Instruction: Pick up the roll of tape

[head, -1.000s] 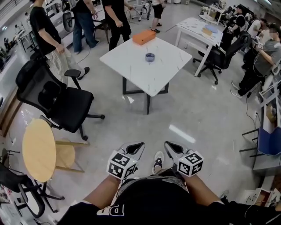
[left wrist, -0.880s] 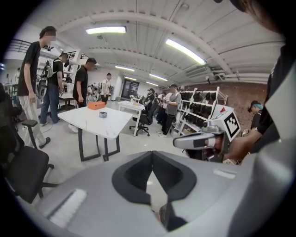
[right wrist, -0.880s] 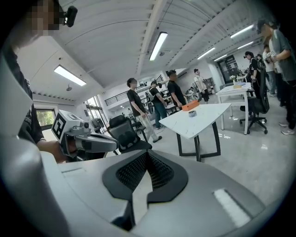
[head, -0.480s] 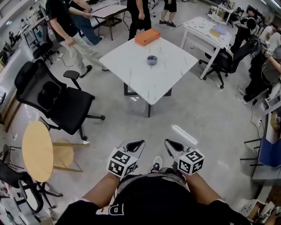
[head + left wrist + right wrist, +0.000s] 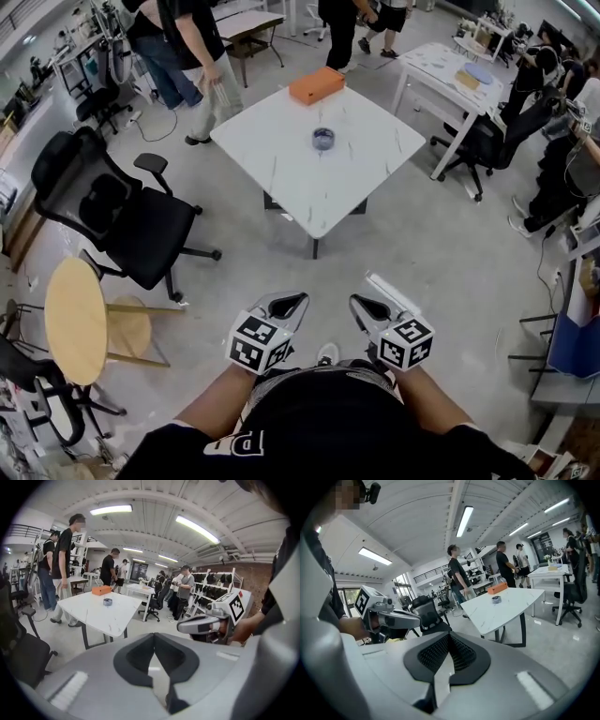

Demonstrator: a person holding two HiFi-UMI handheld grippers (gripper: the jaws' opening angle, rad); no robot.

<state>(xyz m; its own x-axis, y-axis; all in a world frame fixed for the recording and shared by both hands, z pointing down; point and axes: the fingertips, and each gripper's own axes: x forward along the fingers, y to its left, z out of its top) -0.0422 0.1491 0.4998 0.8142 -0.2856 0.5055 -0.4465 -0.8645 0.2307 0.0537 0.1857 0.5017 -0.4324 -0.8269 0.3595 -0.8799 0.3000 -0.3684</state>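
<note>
Head view: the roll of tape (image 5: 322, 139) sits on the far white surface (image 5: 272, 141), near an orange box (image 5: 316, 84). Left gripper (image 5: 287, 303) and right gripper (image 5: 366, 306) hang well short, jaws seemingly closed, empty.

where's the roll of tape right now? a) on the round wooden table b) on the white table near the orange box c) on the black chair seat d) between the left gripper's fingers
b: the roll of tape lies on the white table, apart from the orange box at its far corner.
</note>
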